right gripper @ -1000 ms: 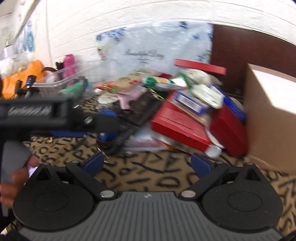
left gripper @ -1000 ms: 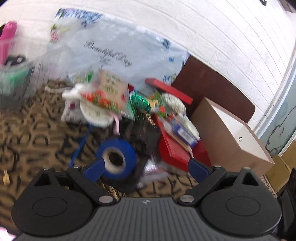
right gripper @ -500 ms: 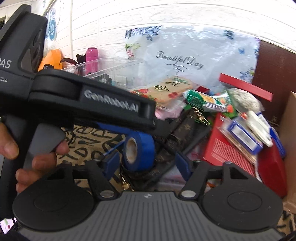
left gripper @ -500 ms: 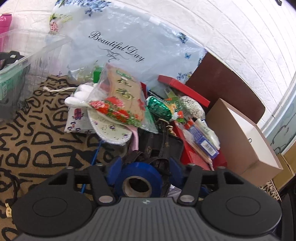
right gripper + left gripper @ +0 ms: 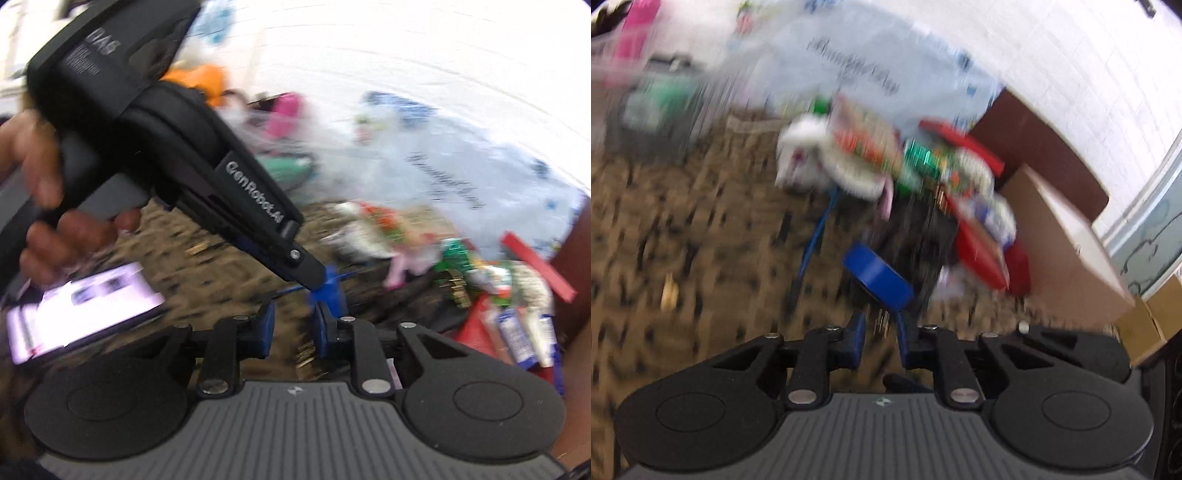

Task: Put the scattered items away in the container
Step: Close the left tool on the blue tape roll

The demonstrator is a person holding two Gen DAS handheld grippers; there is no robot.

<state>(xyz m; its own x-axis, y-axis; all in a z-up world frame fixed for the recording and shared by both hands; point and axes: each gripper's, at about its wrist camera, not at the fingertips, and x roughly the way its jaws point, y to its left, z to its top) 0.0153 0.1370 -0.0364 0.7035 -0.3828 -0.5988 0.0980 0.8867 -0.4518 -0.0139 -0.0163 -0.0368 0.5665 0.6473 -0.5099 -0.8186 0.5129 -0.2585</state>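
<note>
Both views are blurred by motion. In the left wrist view my left gripper (image 5: 881, 338) has its jaws nearly together, and the blue tape roll (image 5: 877, 277) sits just beyond the fingertips, tilted; I cannot tell if they touch it. The pile of scattered items (image 5: 905, 166) lies beyond it on the patterned cloth. The clear container (image 5: 661, 96) stands far left. In the right wrist view my right gripper (image 5: 293, 326) is nearly shut and seems empty. The left gripper's body (image 5: 177, 147) crosses that view, its tip at the blue tape roll (image 5: 330, 291).
A brown cardboard box (image 5: 1067, 243) stands right of the pile, with red boxes (image 5: 979, 240) beside it. A lit phone (image 5: 81, 302) lies at the left in the right wrist view. A printed plastic bag (image 5: 871, 81) leans on the white brick wall.
My left gripper closed from wide open around the blue tape roll, then narrowed further as the roll tilted forward beyond the tips. My right gripper also narrowed. Both cameras swung left.
</note>
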